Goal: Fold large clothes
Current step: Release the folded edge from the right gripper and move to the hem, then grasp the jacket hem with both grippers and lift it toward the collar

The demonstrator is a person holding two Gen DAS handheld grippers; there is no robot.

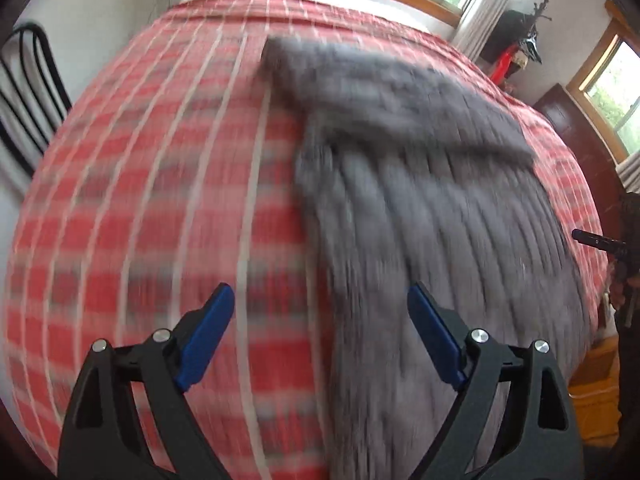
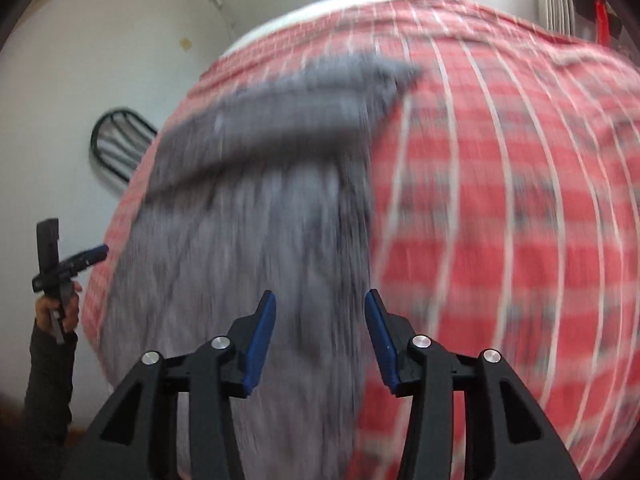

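The left gripper (image 1: 322,308) stands wide open with nothing between its blue pads (image 1: 206,336), poised above the red plaid cover (image 1: 160,184) just off the left edge of the grey garment (image 1: 420,184). In this blurred left wrist view the garment lies flat on the cover, its long axis running from the near edge of the bed toward the far edge, where a darker band of it is folded crosswise, slanting from the upper left down to the right. Broad bare plaid lies to the garment's left; a narrower strip shows on its right, near the bed's right edge. A black chair (image 1: 24,92) stands beyond the left edge.

In the right wrist view the right gripper (image 2: 320,320) is open to a moderate gap, empty, hovering over the garment's right edge (image 2: 356,216). The garment (image 2: 240,220) again runs near to far, its crosswise fold at the far end. Open plaid (image 2: 500,220) fills everything to its right. The left gripper (image 2: 92,254) shows beyond the bed's left edge.
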